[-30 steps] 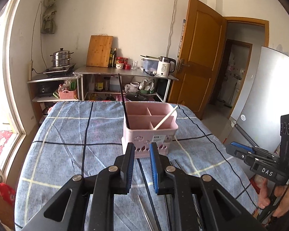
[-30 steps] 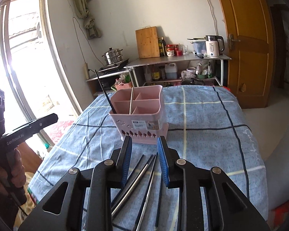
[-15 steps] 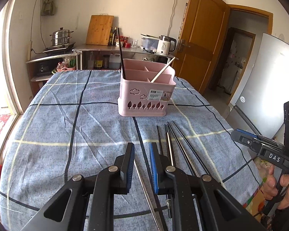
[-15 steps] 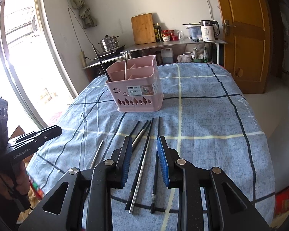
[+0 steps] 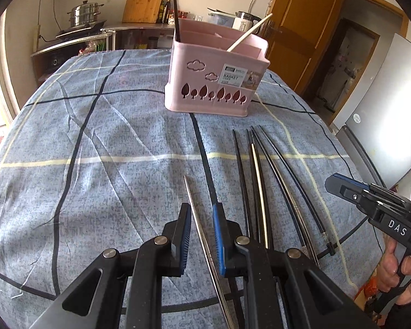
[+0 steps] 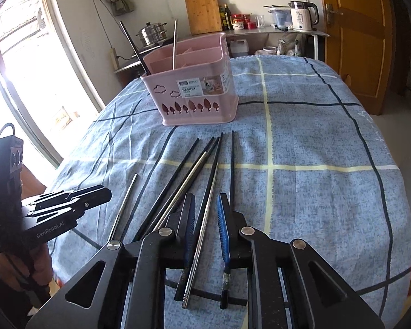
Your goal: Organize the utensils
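A pink basket (image 5: 213, 82) (image 6: 194, 96) stands on the blue checked cloth, with a black chopstick (image 5: 175, 5) and a pale one (image 5: 249, 35) upright in it. Several black and metal chopsticks (image 5: 260, 178) lie in a fan in front of it. My left gripper (image 5: 202, 213) hovers low over a lone silver chopstick (image 5: 194, 205) that runs through the gap between its fingers, untouched. My right gripper (image 6: 206, 211) is closing. A thin metal chopstick (image 6: 209, 189) and a black one lie between its fingers, and the pads are clear of both.
Each gripper shows in the other's view: the right one (image 5: 370, 203) at the right table edge, the left one (image 6: 68, 200) at the left edge, both in a person's hands. Behind the table are a shelf with a kettle (image 6: 301, 16), a cutting board and a pot, a wooden door and a window.
Both grippers have sunk and tilted down toward the chopsticks on the cloth, so the basket now sits higher in both views. The right gripper's jaws have narrowed.
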`<state>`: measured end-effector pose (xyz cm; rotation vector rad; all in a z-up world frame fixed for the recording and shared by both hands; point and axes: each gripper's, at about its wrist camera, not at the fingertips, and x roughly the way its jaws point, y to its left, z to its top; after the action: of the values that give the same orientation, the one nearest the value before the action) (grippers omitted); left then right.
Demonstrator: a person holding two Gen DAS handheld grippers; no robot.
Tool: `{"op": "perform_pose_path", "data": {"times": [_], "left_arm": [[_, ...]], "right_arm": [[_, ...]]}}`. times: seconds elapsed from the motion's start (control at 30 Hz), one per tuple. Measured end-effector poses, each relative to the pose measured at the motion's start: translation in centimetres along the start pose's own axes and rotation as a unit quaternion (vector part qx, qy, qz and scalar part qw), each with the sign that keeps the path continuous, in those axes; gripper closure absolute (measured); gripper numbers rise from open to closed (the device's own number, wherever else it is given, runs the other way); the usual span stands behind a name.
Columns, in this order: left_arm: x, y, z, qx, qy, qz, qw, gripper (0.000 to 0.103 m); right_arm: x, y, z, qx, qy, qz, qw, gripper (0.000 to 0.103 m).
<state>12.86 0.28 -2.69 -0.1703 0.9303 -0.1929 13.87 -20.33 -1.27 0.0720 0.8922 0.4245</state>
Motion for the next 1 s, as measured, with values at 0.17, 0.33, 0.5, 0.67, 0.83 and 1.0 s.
{"op": "perform_pose_path", "data": {"times": [0.17, 0.33, 0.5, 0.67, 0.83, 1.0], "left_arm": [[1.6, 0.5, -0.1, -0.009, 0.018, 0.005, 0.9998, 0.088], [2.4, 0.9, 0.1, -0.015, 0.026, 0.011, 0.9995, 0.088], [2.8, 1.1, 0.2, -0.016, 0.026, 0.009, 0.9995, 0.088], [3.0, 1.0, 0.2, -0.012, 0.023, 0.011, 0.9996, 0.088], [3.1, 0.8, 0.3, -0.009, 0.018, 0.016, 0.9997, 0.087], [3.6, 0.7, 0.9, -0.012, 0.024, 0.019, 0.9995, 0.087]], "right_arm": [[2.2, 0.0, 0.1, -0.005, 0.022, -0.009, 1.0, 0.091], [4.0, 0.0, 0.7, -0.009, 0.037, -0.019, 0.999, 0.093], [5.2, 0.1, 0.5, -0.013, 0.049, -0.025, 0.998, 0.094], [5.4, 0.0, 0.8, -0.015, 0.053, -0.038, 0.998, 0.094], [6.0, 0.5, 0.8, -0.024, 0.057, -0.044, 0.997, 0.094], [6.7, 0.5, 1.7, -0.021, 0.065, -0.043, 0.997, 0.094]]}}
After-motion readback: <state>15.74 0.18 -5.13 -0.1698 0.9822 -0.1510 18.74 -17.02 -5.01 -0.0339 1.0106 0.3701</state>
